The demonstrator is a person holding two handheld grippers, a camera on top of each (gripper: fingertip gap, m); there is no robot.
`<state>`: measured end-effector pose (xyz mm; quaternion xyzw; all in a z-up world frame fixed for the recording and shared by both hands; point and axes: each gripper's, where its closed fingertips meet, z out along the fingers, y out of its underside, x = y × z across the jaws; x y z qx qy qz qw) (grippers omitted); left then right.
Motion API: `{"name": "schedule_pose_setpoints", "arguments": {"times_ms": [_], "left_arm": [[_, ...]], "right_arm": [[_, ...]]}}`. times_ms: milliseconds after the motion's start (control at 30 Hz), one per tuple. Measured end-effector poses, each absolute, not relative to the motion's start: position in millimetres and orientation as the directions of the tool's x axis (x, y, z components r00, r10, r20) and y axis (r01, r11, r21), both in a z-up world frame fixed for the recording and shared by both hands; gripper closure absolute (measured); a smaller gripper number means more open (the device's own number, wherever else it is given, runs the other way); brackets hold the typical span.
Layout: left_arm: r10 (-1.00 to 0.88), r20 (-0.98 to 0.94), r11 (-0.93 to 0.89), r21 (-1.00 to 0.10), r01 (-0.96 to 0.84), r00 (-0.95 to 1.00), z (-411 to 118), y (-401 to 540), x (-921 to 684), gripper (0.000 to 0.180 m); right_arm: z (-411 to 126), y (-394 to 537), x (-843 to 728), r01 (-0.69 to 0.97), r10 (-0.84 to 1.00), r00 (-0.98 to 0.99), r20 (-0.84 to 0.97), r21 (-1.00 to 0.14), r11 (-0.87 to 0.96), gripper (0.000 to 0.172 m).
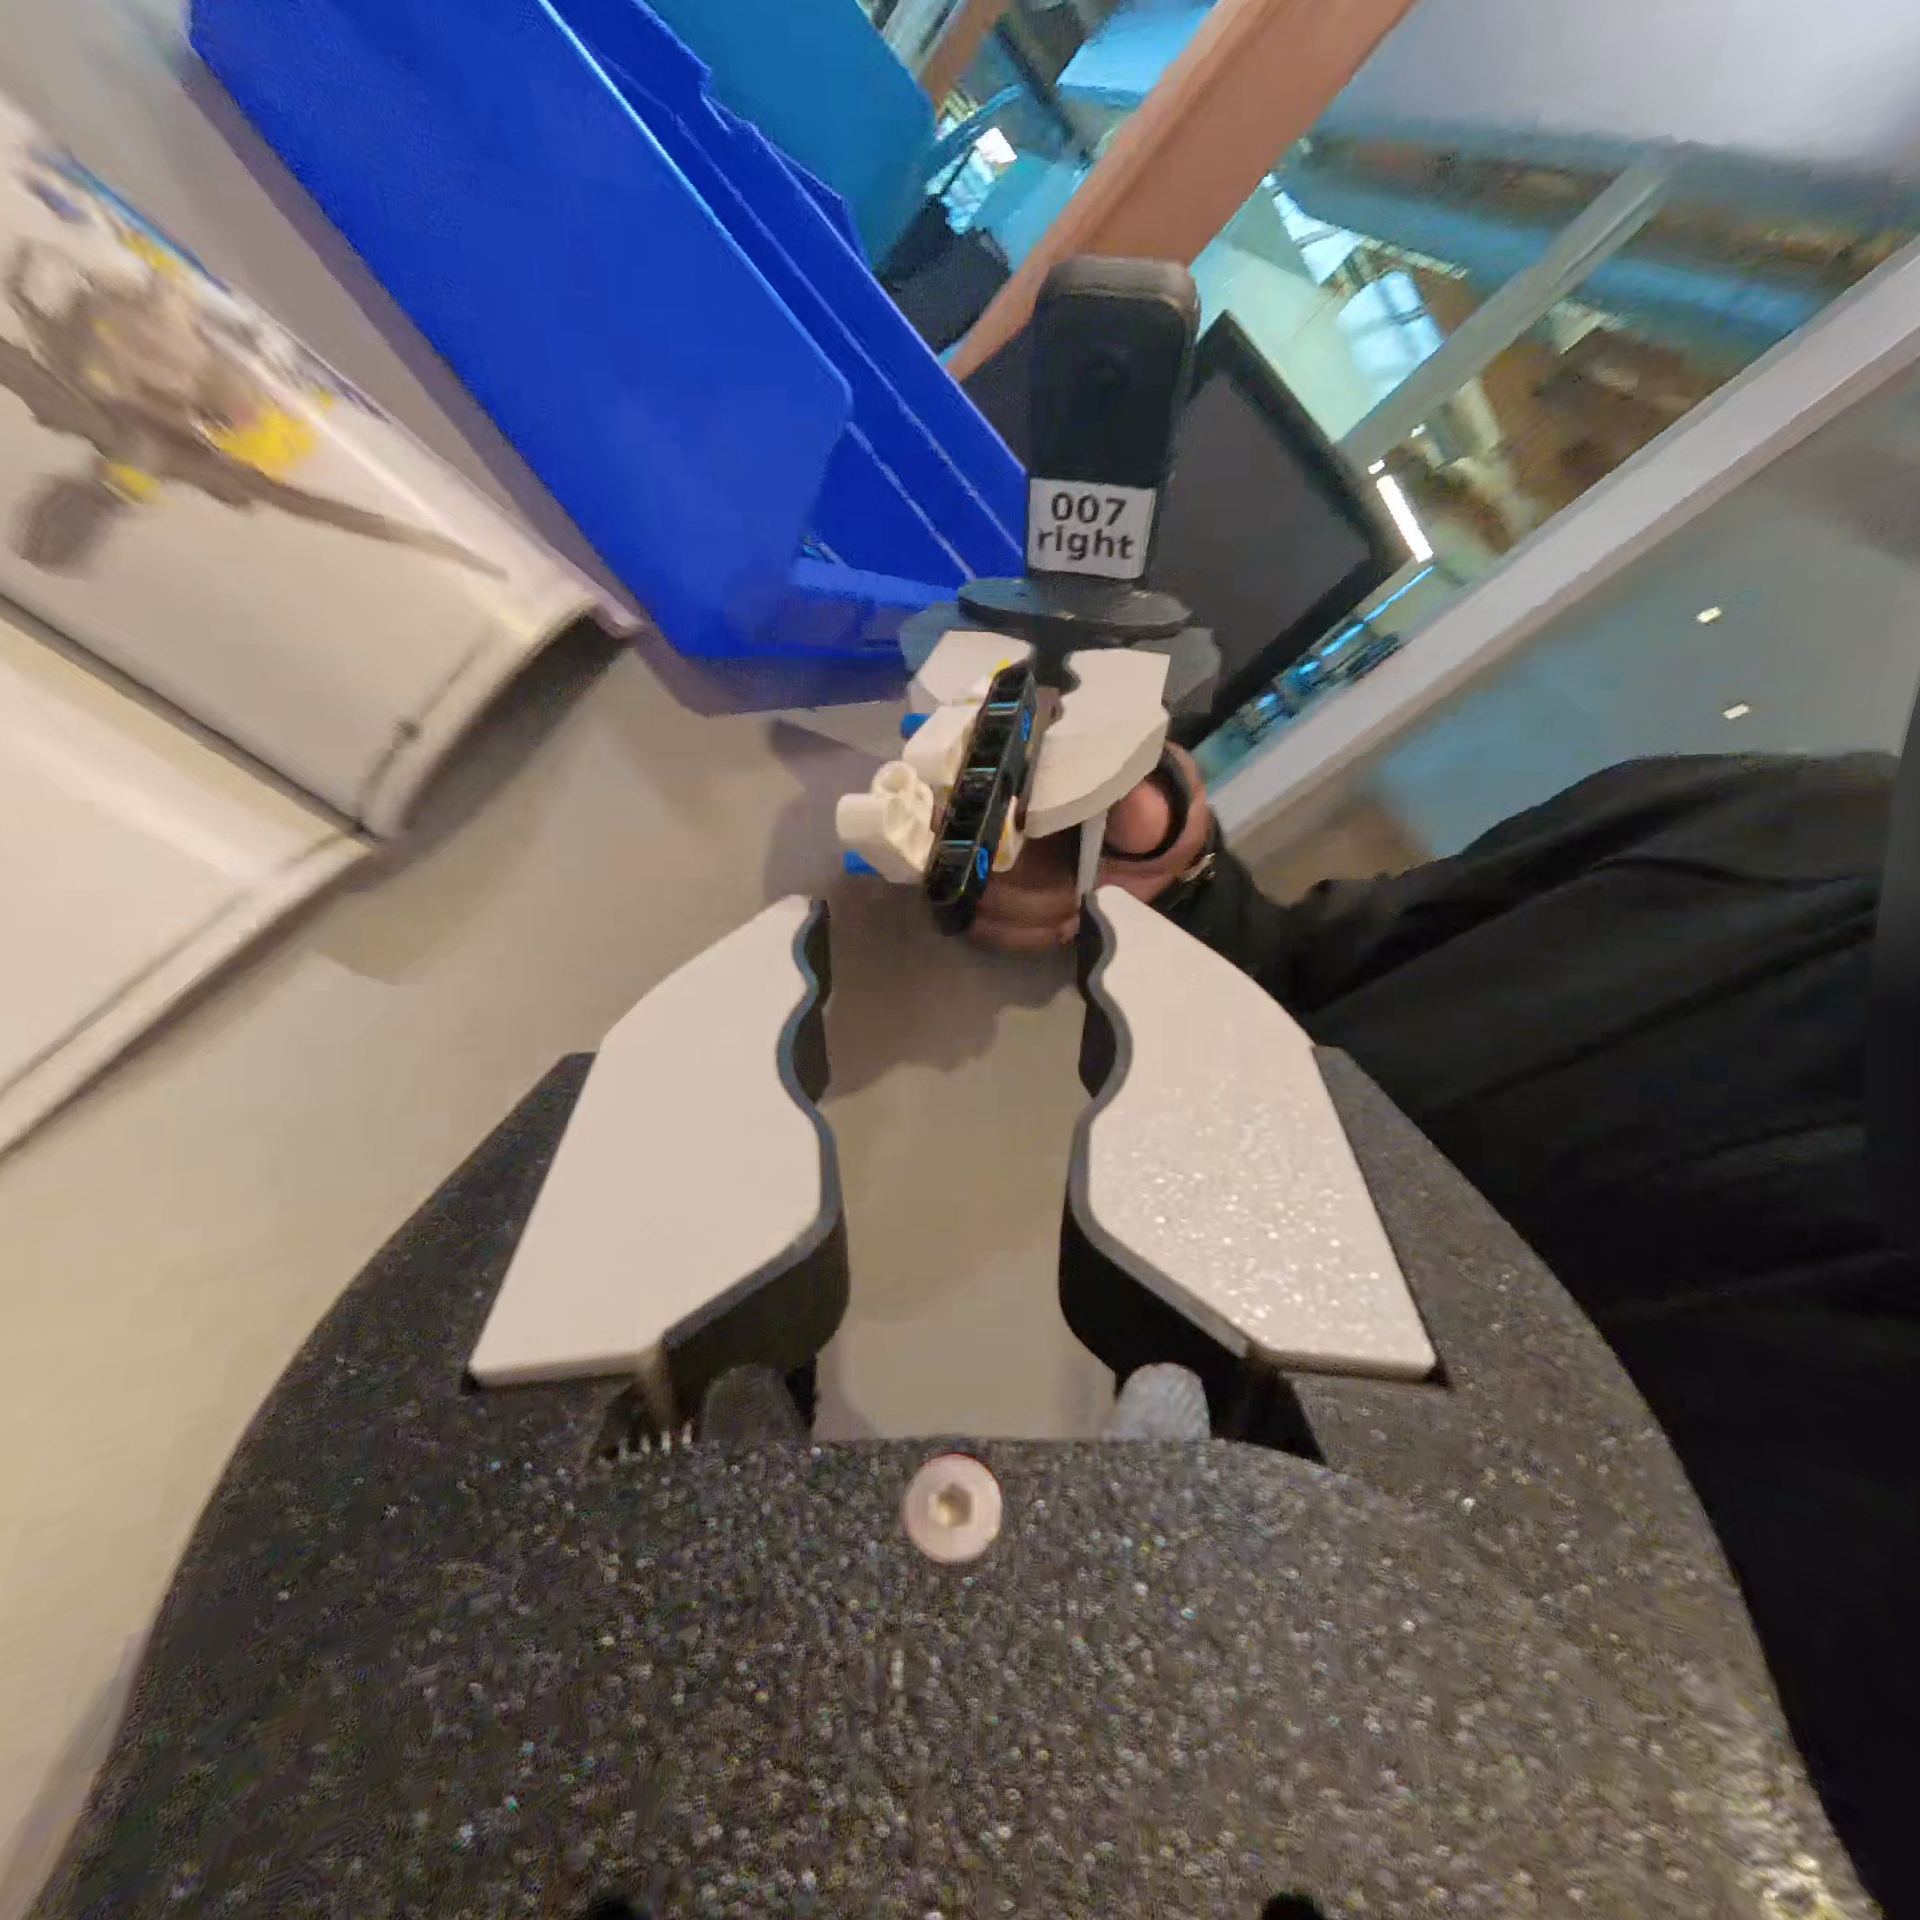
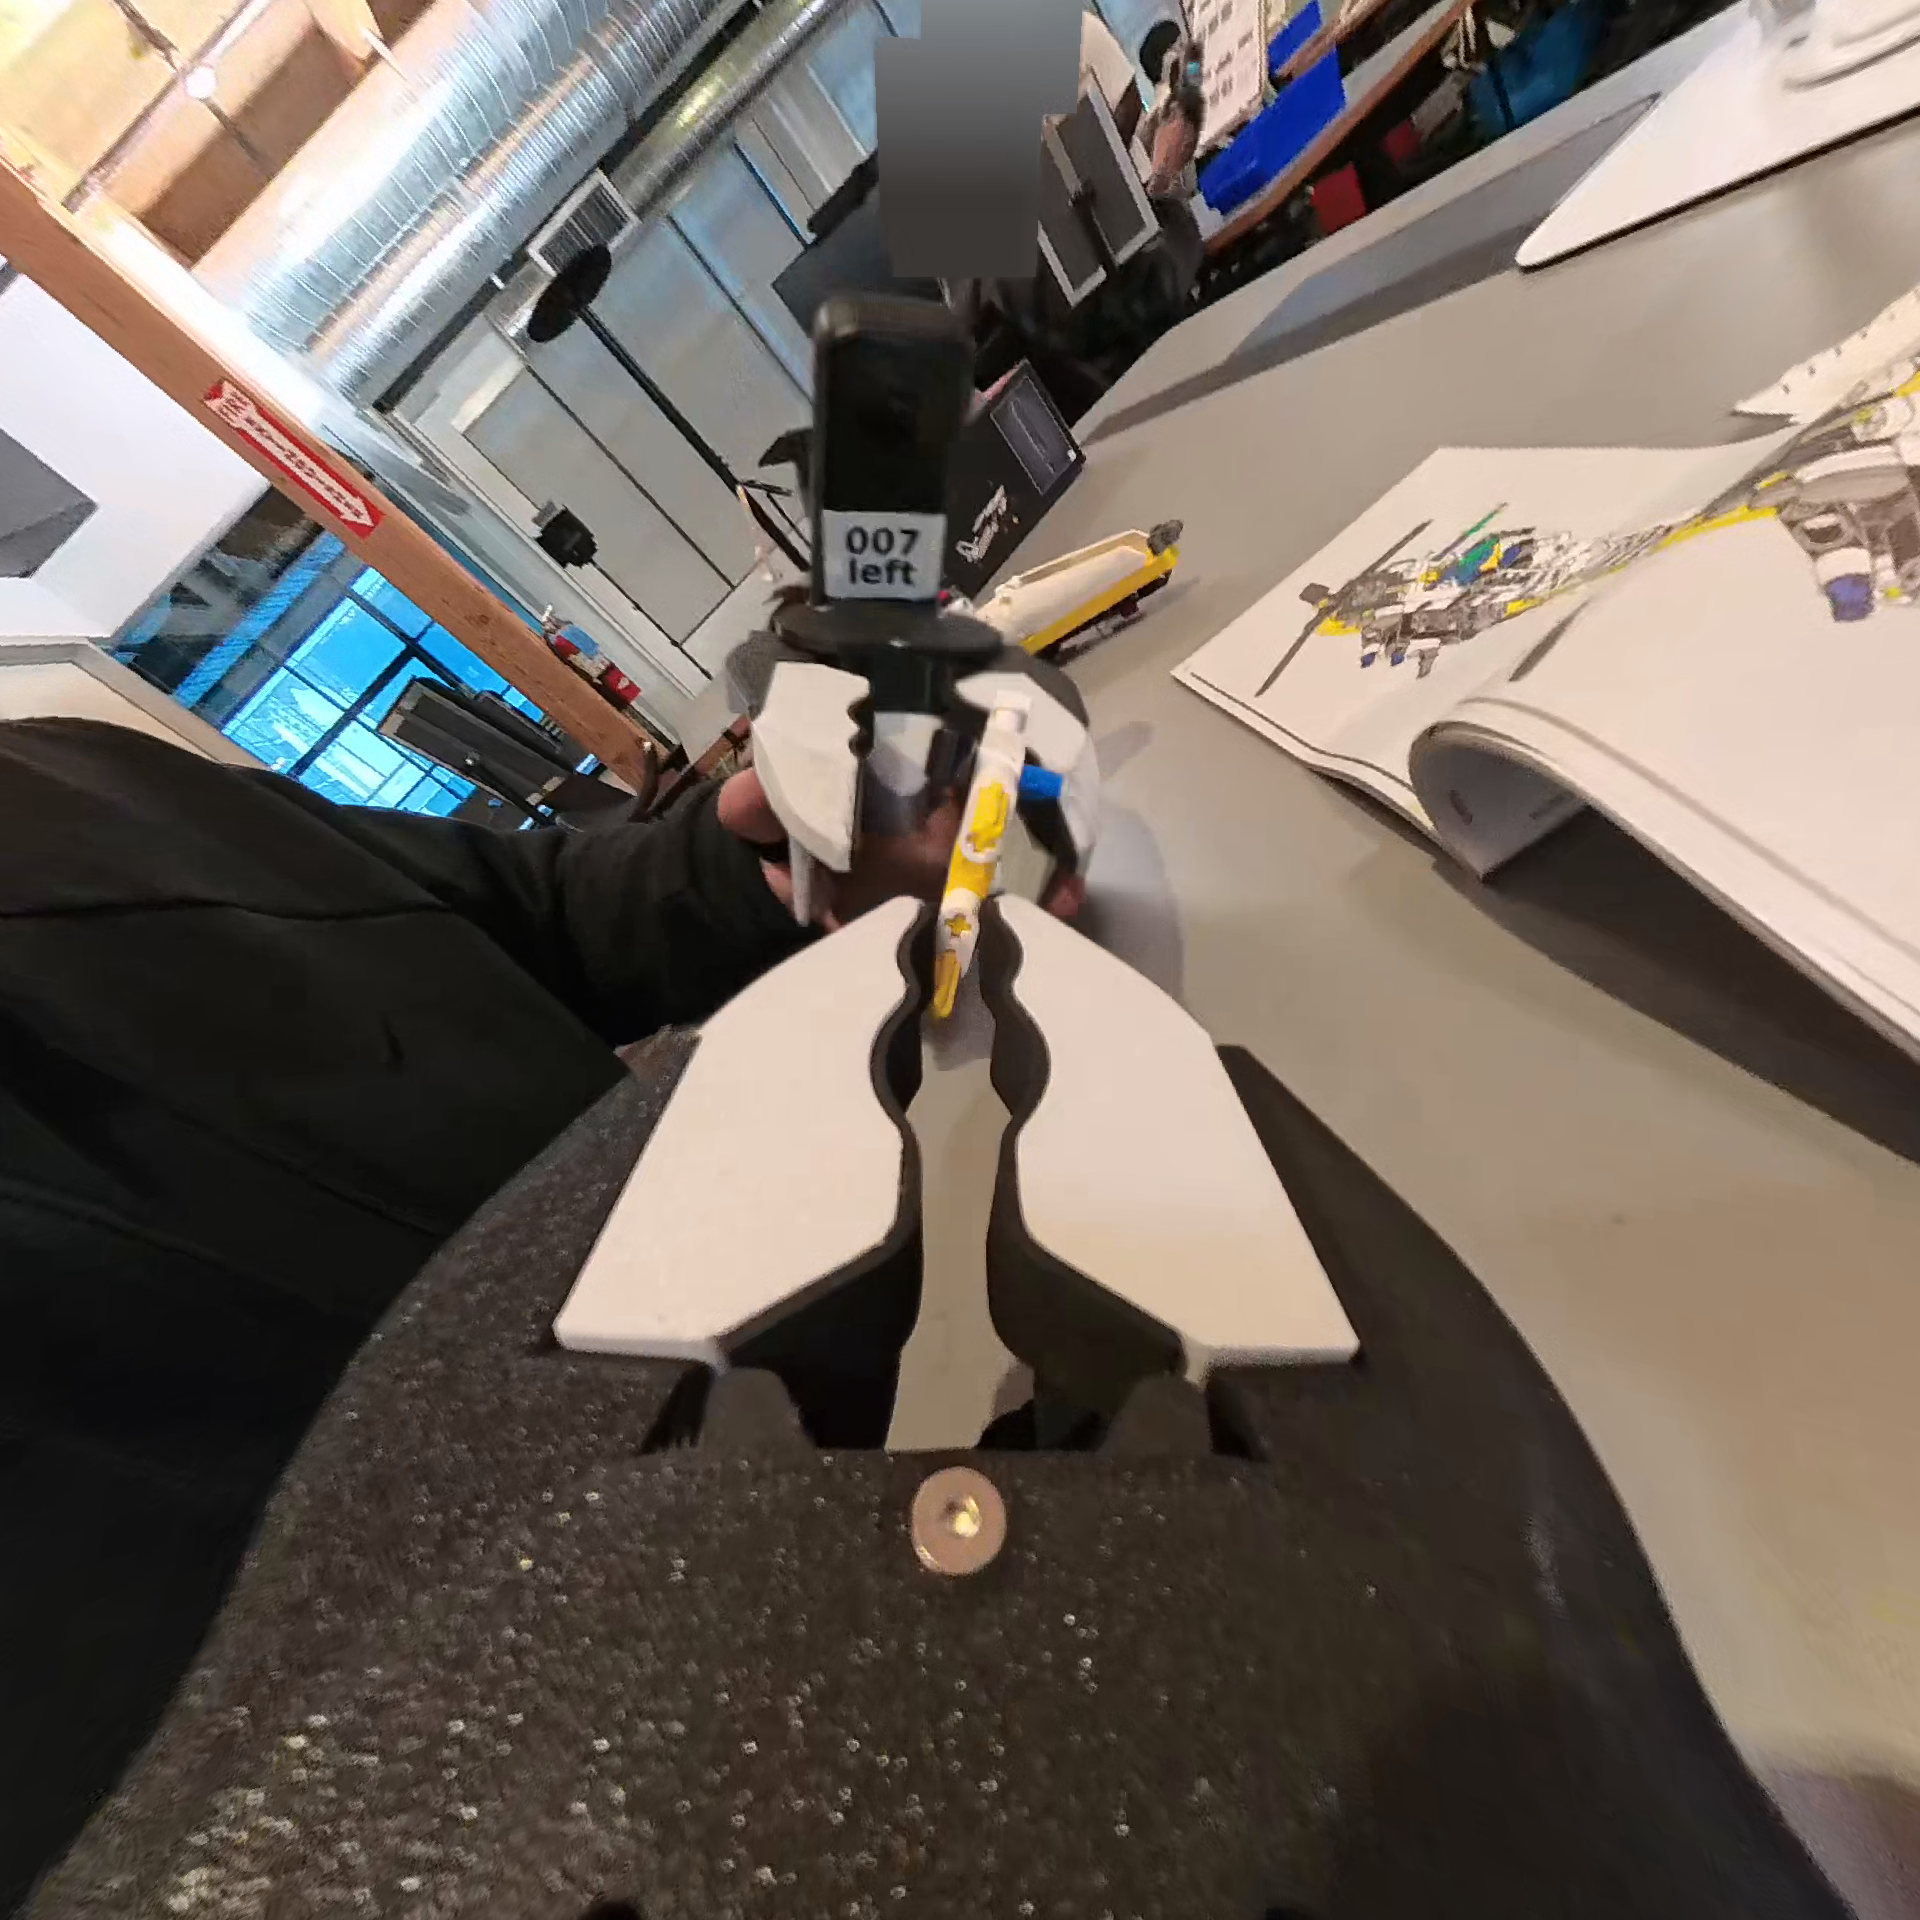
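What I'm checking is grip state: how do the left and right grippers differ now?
The left gripper is wide open and empty; the right gripper is closed on a brick assembly of black, white, yellow and blue parts. The left gripper's gap shows bare table; the right gripper's tips pinch the assembly. Both have pale fingers with dark wavy pads.

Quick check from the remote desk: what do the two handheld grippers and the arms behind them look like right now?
Both match. The left gripper and right gripper each have a speckled black foam-like body with a silver screw, two pale grey fingers with wavy black inner pads, and an upright black camera stalk bearing a small white label. Both arms wear black sleeves; a watch shows at the right wrist. No cables visible.
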<state>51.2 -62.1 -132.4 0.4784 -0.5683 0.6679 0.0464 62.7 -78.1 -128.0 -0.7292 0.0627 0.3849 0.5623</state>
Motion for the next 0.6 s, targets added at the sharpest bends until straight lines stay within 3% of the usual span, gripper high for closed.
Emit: {"name": "schedule_pose_setpoints", "arguments": {"times_ms": [333,467,567,600], "left_arm": [[-0.499,0.658,-0.391,-0.752,-0.531,-0.564,-124.6,-70.1,57.6,0.153],[-0.527,0.638,-0.399,-0.769,-0.499,-0.561,-123.5,-67.8,58.1,0.155],[-0.554,0.611,-0.39,-0.79,-0.473,-0.565,-122.8,-67.8,58.1,0.155],[-0.556,0.606,-0.379,-0.794,-0.476,-0.569,-123.7,-69.4,57.3,0.155]], "right_arm": [[-125.8,-70.9,43.7,-0.455,0.396,0.715,-0.576,-0.814,-0.362,0.164],[-129.6,-68.5,44.7,-0.447,0.372,0.727,-0.577,-0.809,-0.383,0.153],[-133.7,-67.8,39.7,-0.413,0.374,0.737,-0.563,-0.813,-0.411,0.154],[-132.9,-68.3,37.0,-0.402,0.388,0.734,-0.557,-0.817,-0.412,0.161]]}}
